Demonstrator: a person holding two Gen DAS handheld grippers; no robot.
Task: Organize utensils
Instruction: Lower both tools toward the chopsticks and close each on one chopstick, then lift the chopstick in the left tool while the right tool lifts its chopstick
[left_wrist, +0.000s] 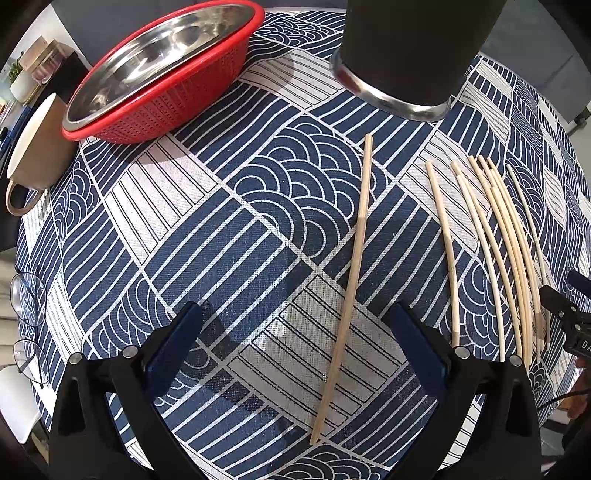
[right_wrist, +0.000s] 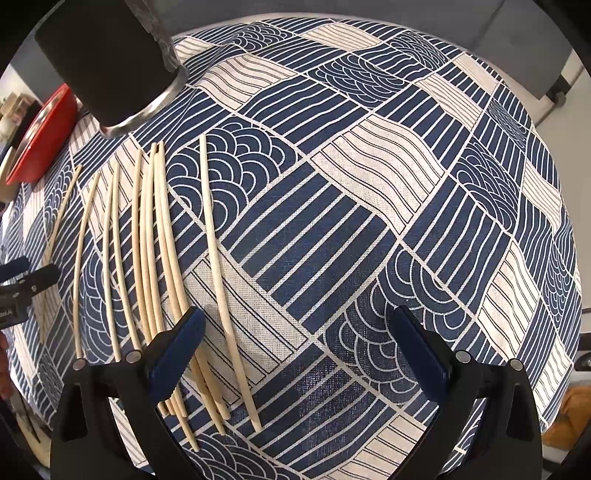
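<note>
Several pale wooden chopsticks lie on the blue patterned tablecloth. In the left wrist view one chopstick (left_wrist: 351, 280) lies alone between the fingers of my open, empty left gripper (left_wrist: 295, 332); a group of chopsticks (left_wrist: 498, 258) lies to its right. A tall black holder with a steel base (left_wrist: 410, 55) stands behind them. In the right wrist view my right gripper (right_wrist: 299, 336) is open and empty; one chopstick (right_wrist: 221, 280) lies just inside its left finger, the chopstick group (right_wrist: 151, 258) lies to the left, and the black holder (right_wrist: 110, 62) stands at upper left.
A red basket holding a steel bowl (left_wrist: 159, 74) stands at the back left, with a beige mug (left_wrist: 33, 147) beside it. Eyeglasses (left_wrist: 26, 306) lie at the table's left edge. The right gripper's tip (left_wrist: 565, 306) shows at the right edge.
</note>
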